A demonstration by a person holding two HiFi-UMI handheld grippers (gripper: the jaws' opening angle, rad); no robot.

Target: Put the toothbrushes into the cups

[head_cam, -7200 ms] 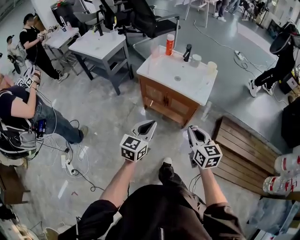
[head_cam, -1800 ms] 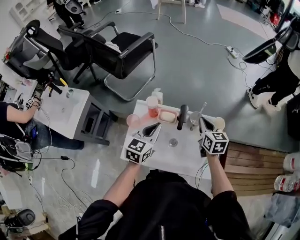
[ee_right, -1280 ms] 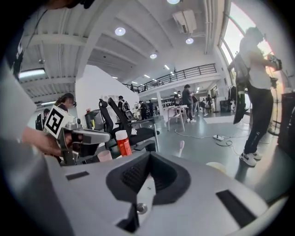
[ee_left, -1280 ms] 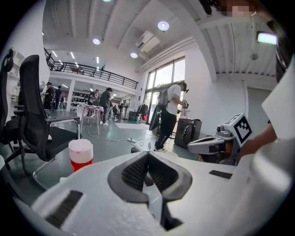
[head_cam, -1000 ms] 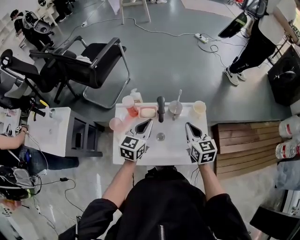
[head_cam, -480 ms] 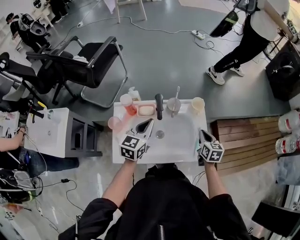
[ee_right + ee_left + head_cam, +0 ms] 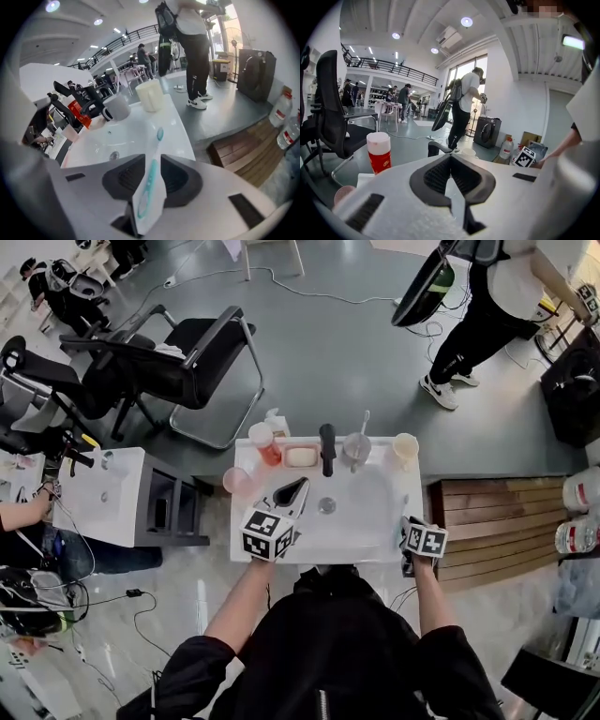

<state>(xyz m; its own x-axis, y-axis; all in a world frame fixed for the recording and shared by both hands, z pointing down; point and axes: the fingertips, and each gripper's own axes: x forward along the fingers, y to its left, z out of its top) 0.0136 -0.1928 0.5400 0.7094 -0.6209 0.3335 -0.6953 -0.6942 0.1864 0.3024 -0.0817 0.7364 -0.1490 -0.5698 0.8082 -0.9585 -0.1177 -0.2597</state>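
Observation:
A teal toothbrush (image 7: 152, 180) lies on the white sink top (image 7: 375, 538) near its right edge. My right gripper (image 7: 152, 158) points down over it. Its jaws have just been opening and stand either side of the handle without pressing it. In the head view this gripper (image 7: 407, 527) sits at the sink's right front corner. A cream cup (image 7: 405, 446) and a grey cup (image 7: 355, 447) with a toothbrush (image 7: 363, 423) in it stand at the back. A pink cup (image 7: 234, 480) is at the left. My left gripper (image 7: 291, 491) hovers over the left side, shut and empty.
A black faucet (image 7: 327, 448), a soap dish (image 7: 301, 457), a red can (image 7: 262, 440) and a soap dispenser (image 7: 276, 420) line the sink's back edge. Wooden decking (image 7: 487, 521) lies to the right. A black chair (image 7: 178, 367) and a person (image 7: 487, 306) are beyond.
My right gripper has dropped and swung out to the sink's right front corner, and it now straddles the teal toothbrush. The left gripper has stayed in place.

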